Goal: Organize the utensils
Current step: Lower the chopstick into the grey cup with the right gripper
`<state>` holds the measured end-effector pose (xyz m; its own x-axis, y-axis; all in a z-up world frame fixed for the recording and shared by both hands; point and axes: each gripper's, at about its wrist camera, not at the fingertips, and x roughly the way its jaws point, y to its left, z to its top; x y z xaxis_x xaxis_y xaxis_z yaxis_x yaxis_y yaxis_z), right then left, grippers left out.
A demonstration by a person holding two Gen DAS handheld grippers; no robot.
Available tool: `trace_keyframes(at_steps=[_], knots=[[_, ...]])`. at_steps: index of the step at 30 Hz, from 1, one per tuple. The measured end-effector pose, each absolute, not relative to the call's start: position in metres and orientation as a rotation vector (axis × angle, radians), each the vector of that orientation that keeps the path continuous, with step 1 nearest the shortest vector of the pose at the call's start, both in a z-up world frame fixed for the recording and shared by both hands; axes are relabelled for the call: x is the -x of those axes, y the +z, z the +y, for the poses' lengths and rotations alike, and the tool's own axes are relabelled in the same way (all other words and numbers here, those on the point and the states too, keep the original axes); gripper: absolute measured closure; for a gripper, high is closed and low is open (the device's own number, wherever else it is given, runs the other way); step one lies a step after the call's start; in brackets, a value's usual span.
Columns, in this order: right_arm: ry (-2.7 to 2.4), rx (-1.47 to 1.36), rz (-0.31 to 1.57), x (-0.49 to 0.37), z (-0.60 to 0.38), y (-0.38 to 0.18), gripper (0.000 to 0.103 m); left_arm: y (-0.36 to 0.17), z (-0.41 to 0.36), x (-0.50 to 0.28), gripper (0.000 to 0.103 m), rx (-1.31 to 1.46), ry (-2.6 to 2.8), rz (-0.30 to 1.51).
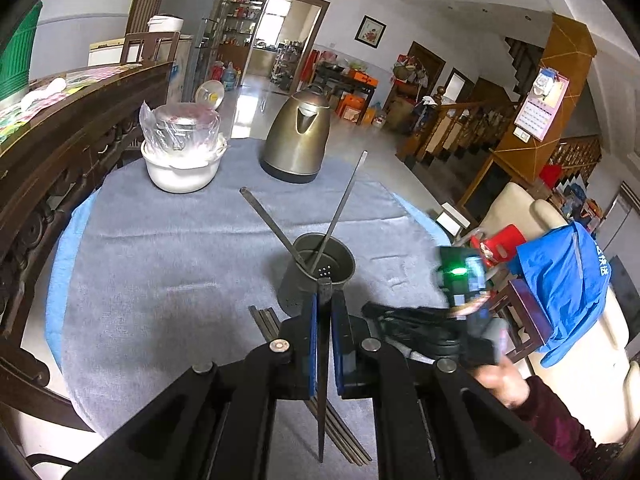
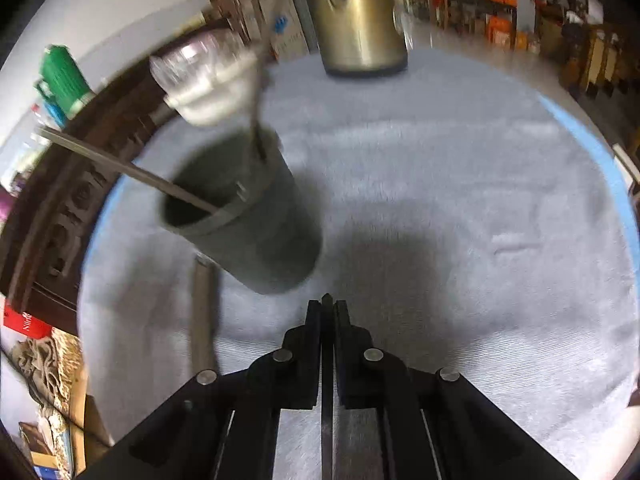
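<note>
A dark metal utensil holder [image 1: 298, 286] [image 2: 256, 236] stands on the grey-clothed round table [image 1: 180, 264], with two chopsticks [image 1: 274, 222] [image 2: 120, 168] leaning out of it. My left gripper [image 1: 324, 300] is just in front of the holder, shut on another chopstick [image 1: 321, 400] that runs back between its blue pads. Several loose chopsticks [image 1: 266, 320] [image 2: 202, 312] lie on the cloth under it. To the right of the holder, my right gripper [image 2: 327, 305] is shut on a thin dark chopstick [image 2: 326, 400] whose tip pokes out past the pads. The right wrist view is blurred.
A brass-coloured kettle [image 1: 296, 136] [image 2: 360, 20] and a white bowl [image 1: 182, 172] holding a plastic-wrapped pot stand at the far side of the table. Dark carved wooden furniture [image 1: 60, 140] borders the left. A person's hand [image 1: 500, 384] and a chair with blue cloth [image 1: 568, 280] are on the right.
</note>
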<state>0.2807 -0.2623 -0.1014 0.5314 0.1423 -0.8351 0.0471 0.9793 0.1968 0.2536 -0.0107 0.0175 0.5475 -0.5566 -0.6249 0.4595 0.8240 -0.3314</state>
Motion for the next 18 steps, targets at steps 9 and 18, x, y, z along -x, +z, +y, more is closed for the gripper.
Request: trace_keyframes(at_steps=[9, 18], knots=[[0.091, -0.313, 0.72, -0.236, -0.273, -0.02, 0.097, 0.032, -0.014, -0.249, 0.096, 0.146, -0.608, 0.748], [0.073, -0.377, 0.496, -0.223, -0.28, 0.028, 0.097, 0.051, -0.022, -0.25, 0.096, 0.15, -0.608, 0.7]])
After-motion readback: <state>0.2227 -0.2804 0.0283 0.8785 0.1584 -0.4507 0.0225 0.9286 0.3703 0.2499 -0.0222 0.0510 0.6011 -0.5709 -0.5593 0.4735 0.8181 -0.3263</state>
